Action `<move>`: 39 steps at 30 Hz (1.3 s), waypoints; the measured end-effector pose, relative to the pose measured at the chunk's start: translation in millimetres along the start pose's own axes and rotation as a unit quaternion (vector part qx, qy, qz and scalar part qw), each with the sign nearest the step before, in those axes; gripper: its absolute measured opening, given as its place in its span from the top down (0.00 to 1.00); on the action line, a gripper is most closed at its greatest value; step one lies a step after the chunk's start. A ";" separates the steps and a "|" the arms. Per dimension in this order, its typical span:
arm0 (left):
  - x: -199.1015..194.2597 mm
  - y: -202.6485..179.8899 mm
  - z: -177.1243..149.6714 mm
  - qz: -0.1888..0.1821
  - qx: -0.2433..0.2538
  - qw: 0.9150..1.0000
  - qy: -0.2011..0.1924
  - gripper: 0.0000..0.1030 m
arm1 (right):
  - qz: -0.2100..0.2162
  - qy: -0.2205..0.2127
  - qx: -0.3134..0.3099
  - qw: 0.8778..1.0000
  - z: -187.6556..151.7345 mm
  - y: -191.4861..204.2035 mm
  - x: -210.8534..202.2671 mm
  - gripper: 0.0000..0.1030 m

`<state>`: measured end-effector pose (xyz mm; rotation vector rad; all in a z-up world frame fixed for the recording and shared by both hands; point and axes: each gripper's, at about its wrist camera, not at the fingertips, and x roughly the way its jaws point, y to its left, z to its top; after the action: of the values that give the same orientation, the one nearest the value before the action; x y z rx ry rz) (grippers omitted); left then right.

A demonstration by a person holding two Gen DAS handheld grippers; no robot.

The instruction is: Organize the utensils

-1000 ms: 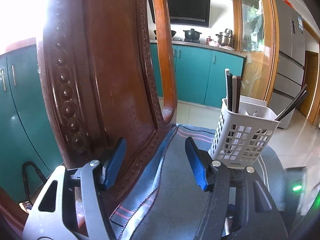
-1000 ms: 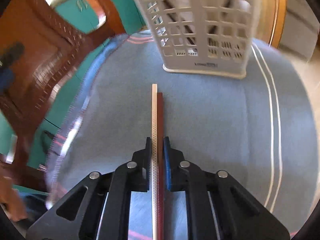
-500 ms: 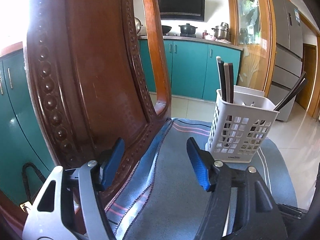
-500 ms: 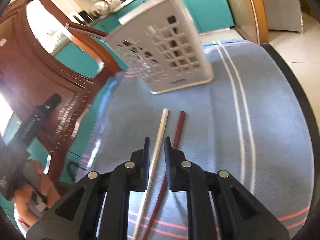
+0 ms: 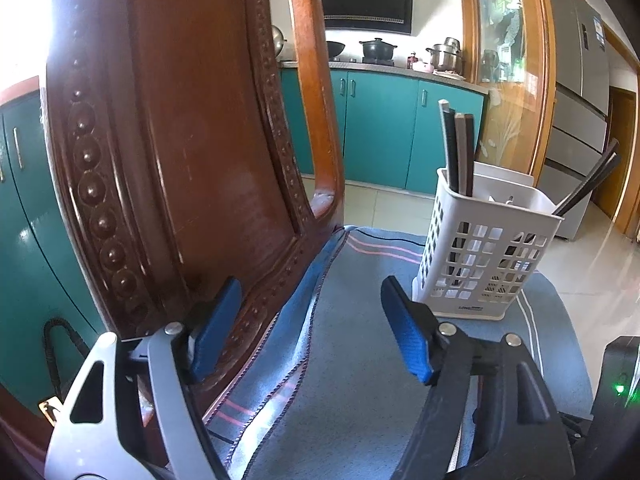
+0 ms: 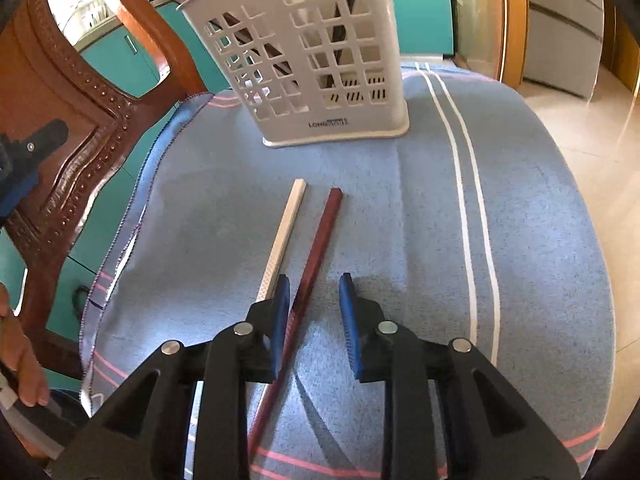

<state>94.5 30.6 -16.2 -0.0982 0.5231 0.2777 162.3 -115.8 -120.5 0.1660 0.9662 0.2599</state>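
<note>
Your right claw has just been opening, released, with only the dark red chopstick between its jaws; the white chopstick lies just outside. Close now and you'll likely carry one stick to the basket. Your left claw hangs released, empty.

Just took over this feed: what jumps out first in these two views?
Two chopsticks, a white chopstick and a dark red chopstick, lie on the blue cloth before the right gripper, whose jaws have just been opening. Behind stands the white utensil basket, and a carved wooden chair back fills the left view.

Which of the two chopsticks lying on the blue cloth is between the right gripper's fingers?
The dark red chopstick; the white chopstick lies just outside the left finger.
</note>
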 end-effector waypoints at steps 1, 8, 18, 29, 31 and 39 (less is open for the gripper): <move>0.8 0.8 0.0 0.001 -0.002 1.000 0.002 0.29 | -0.005 -0.001 -0.004 1.000 0.2 1.9 1.0 0.74; -0.3 -3.1 -3.7 0.003 0.006 1.000 0.006 0.28 | -0.059 -0.008 -0.060 0.996 0.2 22.2 10.3 0.71; 4.1 -9.0 -7.3 0.006 0.021 1.000 0.020 0.26 | -0.069 -0.009 -0.015 0.997 8.8 5.5 10.7 0.94; 23.4 -34.9 -20.7 -0.047 0.056 0.994 0.084 0.23 | -0.036 -0.025 0.108 0.993 9.4 -48.1 -4.0 0.92; 32.5 -40.9 -27.0 -0.065 0.059 0.990 0.113 0.23 | -0.040 -0.035 0.102 0.993 11.2 -45.3 -6.4 0.91; 52.6 -61.0 -47.7 -0.096 0.068 0.977 0.178 0.23 | -0.062 -0.066 0.115 0.989 13.6 -56.5 -22.9 0.71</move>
<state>132.8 -23.2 -82.5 -0.0640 0.8815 0.0322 169.3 -176.8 -109.3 0.3294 0.8697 0.0213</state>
